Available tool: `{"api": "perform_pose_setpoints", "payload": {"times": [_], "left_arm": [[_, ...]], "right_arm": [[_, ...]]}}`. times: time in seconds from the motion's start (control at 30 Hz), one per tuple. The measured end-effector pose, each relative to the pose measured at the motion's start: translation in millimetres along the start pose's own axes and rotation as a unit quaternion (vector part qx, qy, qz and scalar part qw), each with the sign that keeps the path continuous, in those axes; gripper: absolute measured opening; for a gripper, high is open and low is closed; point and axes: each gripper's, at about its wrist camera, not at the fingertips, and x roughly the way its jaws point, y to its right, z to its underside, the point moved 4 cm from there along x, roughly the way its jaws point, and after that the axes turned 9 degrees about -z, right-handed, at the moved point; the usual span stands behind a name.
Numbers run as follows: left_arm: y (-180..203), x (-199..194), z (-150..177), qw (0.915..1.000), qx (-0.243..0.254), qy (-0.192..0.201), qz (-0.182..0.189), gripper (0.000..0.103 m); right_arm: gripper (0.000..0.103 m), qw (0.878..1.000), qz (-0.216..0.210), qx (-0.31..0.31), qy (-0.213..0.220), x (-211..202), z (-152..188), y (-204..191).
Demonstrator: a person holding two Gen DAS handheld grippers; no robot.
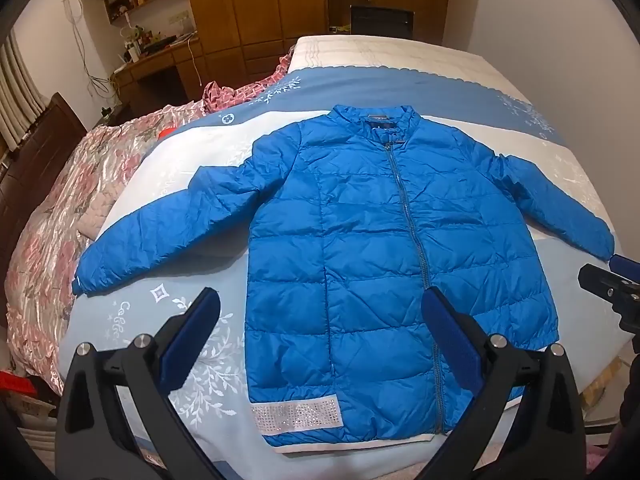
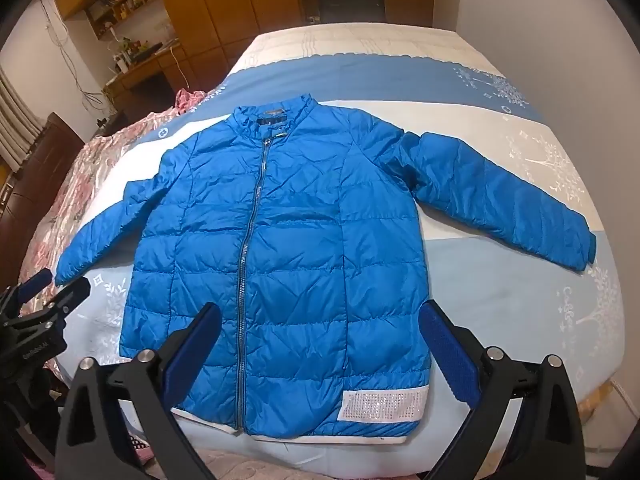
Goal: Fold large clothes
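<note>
On the bed (image 1: pixel 400 56), a blue puffer jacket (image 1: pixel 380 248) lies zipped and flat, sleeves out, while left claw (image 1: pixel 320 320) and right claw (image 2: pixel 320 320) hover spread and empty, best starting by pinching each cuff.

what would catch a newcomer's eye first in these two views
A bright blue puffer jacket lies flat and zipped on the bed, front up, both sleeves spread. A sparkly silver patch sits by its near hem. The left gripper and right gripper hover open above the hem, holding nothing.
</note>
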Motion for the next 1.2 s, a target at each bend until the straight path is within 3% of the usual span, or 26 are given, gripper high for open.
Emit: {"api": "perform_pose_setpoints", "payload": {"times": [1.2], "left_arm": [[-4.9, -0.1, 0.5, 0.9999, -0.002, 0.003, -0.010, 0.100]], "right_arm": [[0.099, 1.000, -0.001, 0.000, 0.001, -0.5, -3.1, -1.1]]}}
